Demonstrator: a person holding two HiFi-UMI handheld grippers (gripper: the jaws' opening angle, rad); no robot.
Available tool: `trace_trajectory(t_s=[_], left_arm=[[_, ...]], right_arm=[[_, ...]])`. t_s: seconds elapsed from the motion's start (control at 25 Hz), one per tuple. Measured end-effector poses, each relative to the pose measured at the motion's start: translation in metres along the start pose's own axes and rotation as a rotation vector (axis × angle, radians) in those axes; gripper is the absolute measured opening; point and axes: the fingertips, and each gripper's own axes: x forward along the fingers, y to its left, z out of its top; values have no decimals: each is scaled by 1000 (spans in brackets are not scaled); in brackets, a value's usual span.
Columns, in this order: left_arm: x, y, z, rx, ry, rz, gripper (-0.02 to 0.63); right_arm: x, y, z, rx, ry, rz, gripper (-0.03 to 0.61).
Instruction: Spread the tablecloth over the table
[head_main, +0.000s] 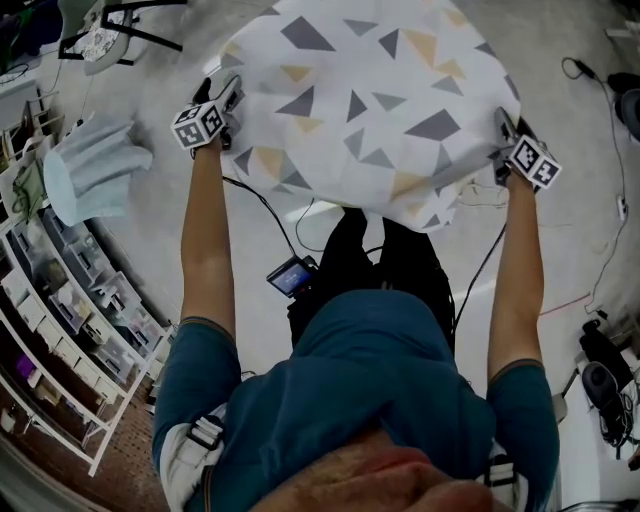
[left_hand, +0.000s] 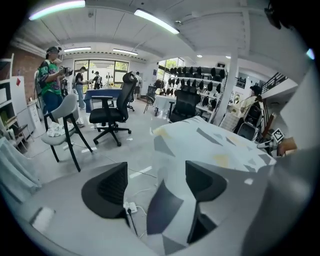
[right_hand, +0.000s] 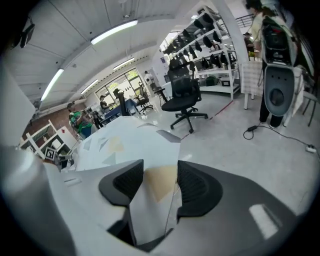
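A white tablecloth (head_main: 370, 100) printed with grey and yellow triangles lies draped over the table in front of me, its near edge hanging down. My left gripper (head_main: 226, 100) is at the cloth's near left corner. In the left gripper view its jaws (left_hand: 156, 180) stand wide apart, and the cloth (left_hand: 210, 145) hangs loose between them, closer to the right pad. My right gripper (head_main: 503, 128) is at the near right corner. In the right gripper view (right_hand: 159, 180) its pads are apart with a fold of the cloth (right_hand: 120, 142) lying loose between them.
White shelving (head_main: 60, 300) and a pale blue covered object (head_main: 95, 165) stand on my left. Cables (head_main: 600, 150) run over the floor on the right. A black office chair (left_hand: 112, 107) and a grey chair (left_hand: 65, 117) stand beyond the table, with people (left_hand: 50, 75) further back.
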Motion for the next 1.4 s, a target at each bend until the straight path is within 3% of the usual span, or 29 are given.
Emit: trace_trajectory(t_s=[0.16,0.28,0.52,0.68,0.84,0.96,1.12,1.4], left_arm=[[-42,-1,-43,-78,-35,-43,360],[-76,0,-72,-167,-77,-67,359],[-122,-7,-149,-272,-22,-141,357],[-142,-19,-180,-399,-47,-207,356],[-159,-21,-209,-445,-26,-243,294],[-164,-29,-222,-418,11,-274,228],[-161,-31,-241,-414,49,-229,192],[-198,-28,-284,-544,-16,-116,187]], right_arm=[[-24,-8,-12,64,-26,-42,209],[-50,-1,-34,75,-31,-25,209],[-84,35,-146,204,63,112,216],[-111,61,-228,341,134,239,227],[-125,80,-300,489,200,247,245],[-116,116,-316,472,210,299,245],[-100,131,-340,518,272,197,245],[-126,171,-374,319,330,232,245]])
